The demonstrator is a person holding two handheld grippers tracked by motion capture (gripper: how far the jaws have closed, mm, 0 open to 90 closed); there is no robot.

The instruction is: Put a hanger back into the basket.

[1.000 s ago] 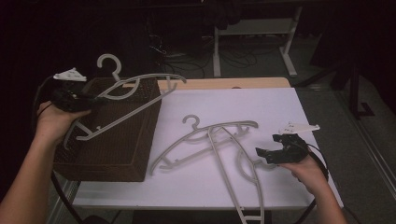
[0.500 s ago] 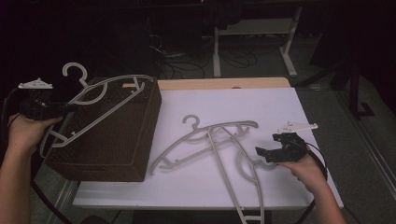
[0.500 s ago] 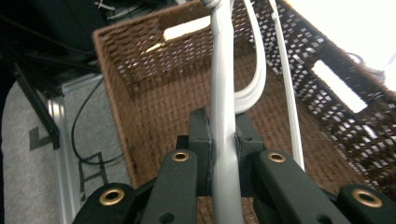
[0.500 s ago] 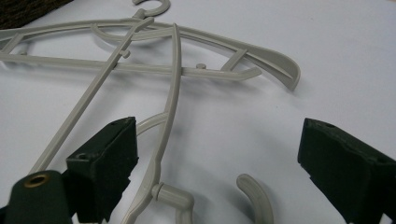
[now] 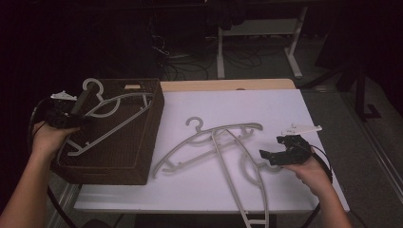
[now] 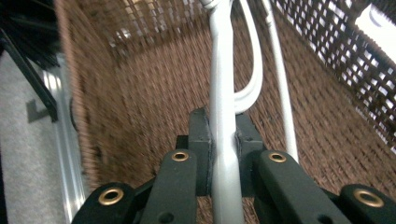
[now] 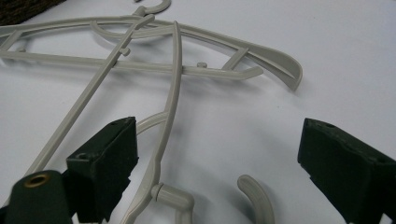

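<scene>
No text, label, brand, number or sign can be read anywhere in these views. A small pale tag on the far rim of the brown basket (image 5: 135, 86) is too blurred to read.

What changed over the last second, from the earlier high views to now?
The left tongs, shut on a grey hanger, carried it leftward and down, so it now lies lower into the brown wicker basket; the hook sits over the basket's far-left corner. Nothing was released. The right tongs stayed open beside the two crossed hangers on the white table, which did not shift.
</scene>
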